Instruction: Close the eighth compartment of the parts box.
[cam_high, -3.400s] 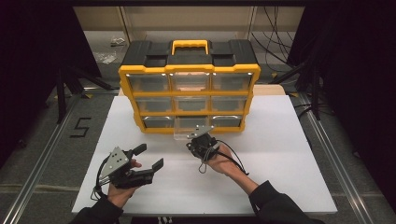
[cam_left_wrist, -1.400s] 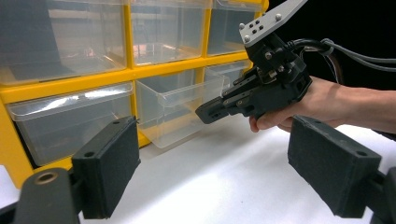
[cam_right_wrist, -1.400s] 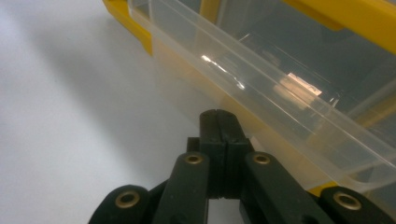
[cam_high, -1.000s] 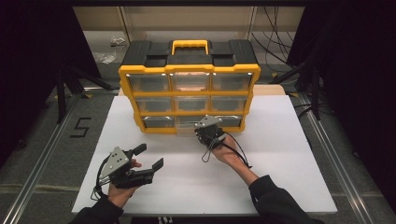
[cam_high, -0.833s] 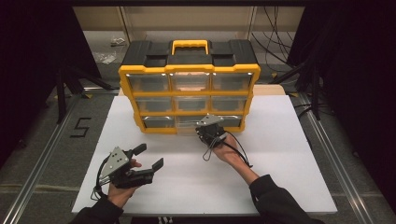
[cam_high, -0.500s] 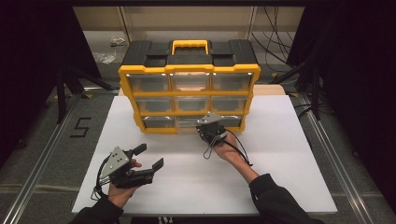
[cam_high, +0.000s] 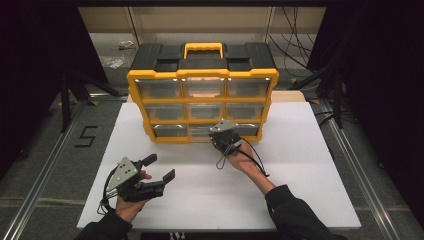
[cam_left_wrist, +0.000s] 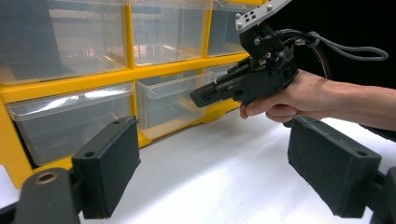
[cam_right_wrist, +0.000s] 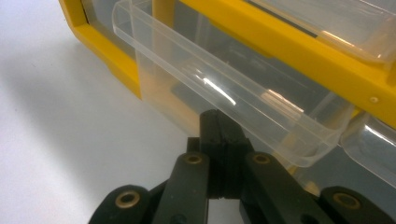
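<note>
Close up, right tool (cam_right_wrist: 219, 135) pinches drawer lip (cam_right_wrist: 224, 100).

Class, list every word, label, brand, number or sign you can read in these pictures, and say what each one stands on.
"5": a black numeral on the grey floor, left of the white table.
Nothing readable on the yellow organizer, its clear drawers, or either gripper.

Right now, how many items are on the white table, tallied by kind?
Yellow-and-black plastic drawer organizer: 1
Clear plastic drawers in it, three rows of three: 9
Hand-held black two-jaw grippers: 2, left gripper, right gripper
Total: 12
</note>
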